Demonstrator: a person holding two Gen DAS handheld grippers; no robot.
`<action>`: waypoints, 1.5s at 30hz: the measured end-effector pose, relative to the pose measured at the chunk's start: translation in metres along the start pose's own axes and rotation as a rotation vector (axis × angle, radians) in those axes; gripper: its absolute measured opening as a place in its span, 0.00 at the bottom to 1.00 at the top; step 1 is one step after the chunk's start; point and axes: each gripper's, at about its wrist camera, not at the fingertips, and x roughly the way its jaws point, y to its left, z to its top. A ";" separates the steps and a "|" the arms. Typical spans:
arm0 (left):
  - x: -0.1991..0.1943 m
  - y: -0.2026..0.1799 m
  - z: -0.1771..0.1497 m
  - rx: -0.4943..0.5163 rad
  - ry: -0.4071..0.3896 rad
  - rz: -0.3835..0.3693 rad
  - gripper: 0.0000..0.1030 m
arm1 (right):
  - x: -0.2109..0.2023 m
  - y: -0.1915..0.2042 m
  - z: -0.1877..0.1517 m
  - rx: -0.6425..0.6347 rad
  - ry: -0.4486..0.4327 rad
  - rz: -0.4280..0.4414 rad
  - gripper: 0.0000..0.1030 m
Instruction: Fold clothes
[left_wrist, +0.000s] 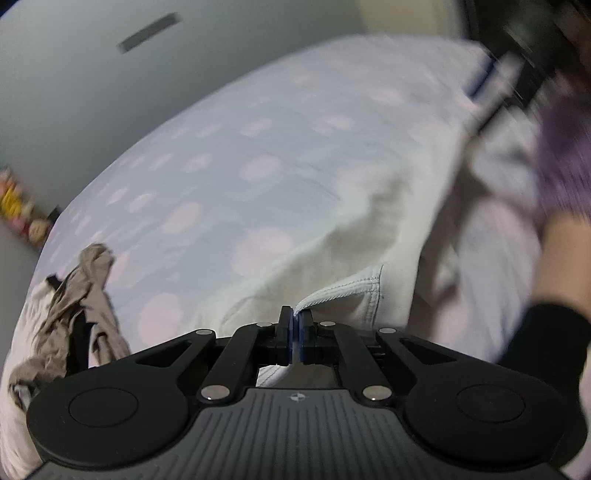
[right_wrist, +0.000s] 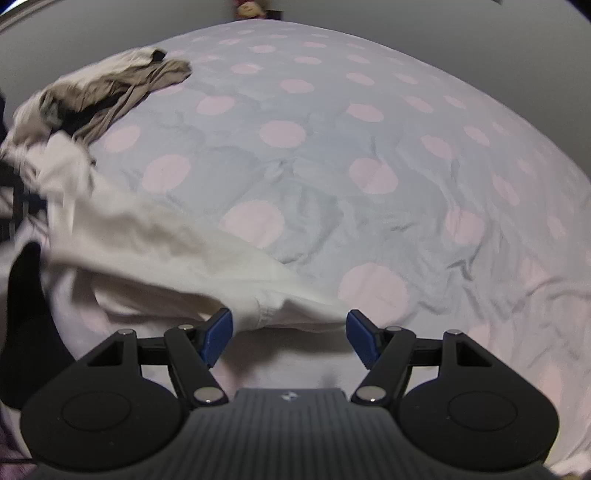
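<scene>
A white garment (left_wrist: 332, 236) lies spread over a pale blue bedspread with pink dots (left_wrist: 207, 173). My left gripper (left_wrist: 294, 317) is shut, its pads pinching the stitched hem of the white garment at its near corner. In the right wrist view the same white garment (right_wrist: 155, 251) stretches from the left toward the gripper. My right gripper (right_wrist: 290, 332) stands open just above the garment's near edge, and its blue pads (right_wrist: 218, 332) press on nothing.
A crumpled pile of beige and dark clothes (right_wrist: 110, 92) lies at the bed's far left, shown in the left wrist view as the beige pile (left_wrist: 77, 306). A person's arm in a purple sleeve and black cuff (left_wrist: 554, 258) is at the right. Grey floor surrounds the bed.
</scene>
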 end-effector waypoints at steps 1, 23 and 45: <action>0.000 0.010 0.005 -0.038 -0.006 0.009 0.01 | 0.000 0.001 0.000 -0.028 0.005 -0.007 0.69; 0.059 0.081 0.035 -0.276 0.003 0.033 0.01 | 0.049 0.065 0.004 -0.557 -0.019 -0.122 0.23; 0.085 0.116 0.014 -0.332 0.037 -0.056 0.47 | 0.083 -0.022 0.036 -0.069 -0.030 -0.085 0.27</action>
